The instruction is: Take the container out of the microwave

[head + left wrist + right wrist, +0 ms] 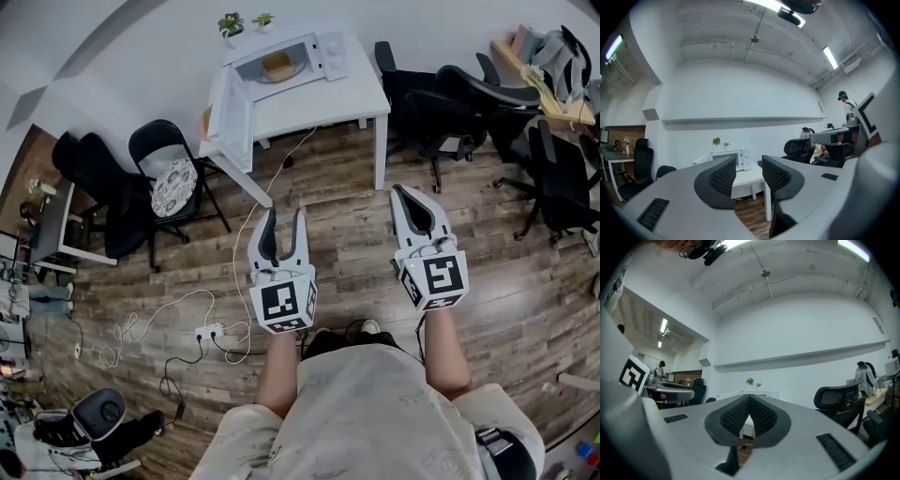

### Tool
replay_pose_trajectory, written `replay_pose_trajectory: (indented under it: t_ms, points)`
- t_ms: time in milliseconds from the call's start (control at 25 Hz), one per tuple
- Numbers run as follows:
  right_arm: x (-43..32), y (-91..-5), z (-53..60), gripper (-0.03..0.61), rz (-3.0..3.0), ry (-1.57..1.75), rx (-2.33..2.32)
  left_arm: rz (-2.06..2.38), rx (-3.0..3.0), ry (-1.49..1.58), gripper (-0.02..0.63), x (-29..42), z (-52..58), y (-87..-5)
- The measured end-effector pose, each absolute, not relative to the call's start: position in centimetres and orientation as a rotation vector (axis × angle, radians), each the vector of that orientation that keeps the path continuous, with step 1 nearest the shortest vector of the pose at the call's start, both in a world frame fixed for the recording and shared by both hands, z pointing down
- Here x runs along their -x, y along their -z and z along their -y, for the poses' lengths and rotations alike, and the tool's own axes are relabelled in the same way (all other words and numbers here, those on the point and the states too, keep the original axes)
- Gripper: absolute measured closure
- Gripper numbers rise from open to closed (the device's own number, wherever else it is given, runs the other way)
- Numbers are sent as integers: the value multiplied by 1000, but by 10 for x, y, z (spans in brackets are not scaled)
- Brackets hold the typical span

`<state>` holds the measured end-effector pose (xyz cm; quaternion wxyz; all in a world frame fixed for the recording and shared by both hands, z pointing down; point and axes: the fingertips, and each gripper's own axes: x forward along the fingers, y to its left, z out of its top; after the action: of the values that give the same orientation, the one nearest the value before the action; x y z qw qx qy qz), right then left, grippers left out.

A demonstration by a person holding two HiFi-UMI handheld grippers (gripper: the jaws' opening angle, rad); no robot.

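Both forearms reach forward, level; the left gripper point(285, 217) stands released, nothing between its jaws; the right gripper point(401, 192) is clenched tip to tip, empty; the container point(277, 66), a small tan blur, sits inside the open microwave point(330, 54) at twelve o'clock, well apart from both; in both gripper views the jaws hide most of the microwave.

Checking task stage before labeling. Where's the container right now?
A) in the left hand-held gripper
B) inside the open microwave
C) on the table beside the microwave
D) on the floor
B: in the head view the container sits inside the microwave, whose door is swung open. The left hand-held gripper and right hand-held gripper are both well short of it and hold nothing.
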<state>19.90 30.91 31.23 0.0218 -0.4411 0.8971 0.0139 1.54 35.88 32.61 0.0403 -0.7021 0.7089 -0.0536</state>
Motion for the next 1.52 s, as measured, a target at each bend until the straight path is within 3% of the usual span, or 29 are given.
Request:
replay_pose_trajectory:
  t_ms: [440, 1520]
  points:
    - [-193, -318, -283, 563, -2794, -72, 1411, -2136, 2223, 196, 445, -13, -327, -347]
    - [-61, -339, -122, 563, -2892, -42, 1466, -2200, 2247, 161, 445, 124, -164, -370]
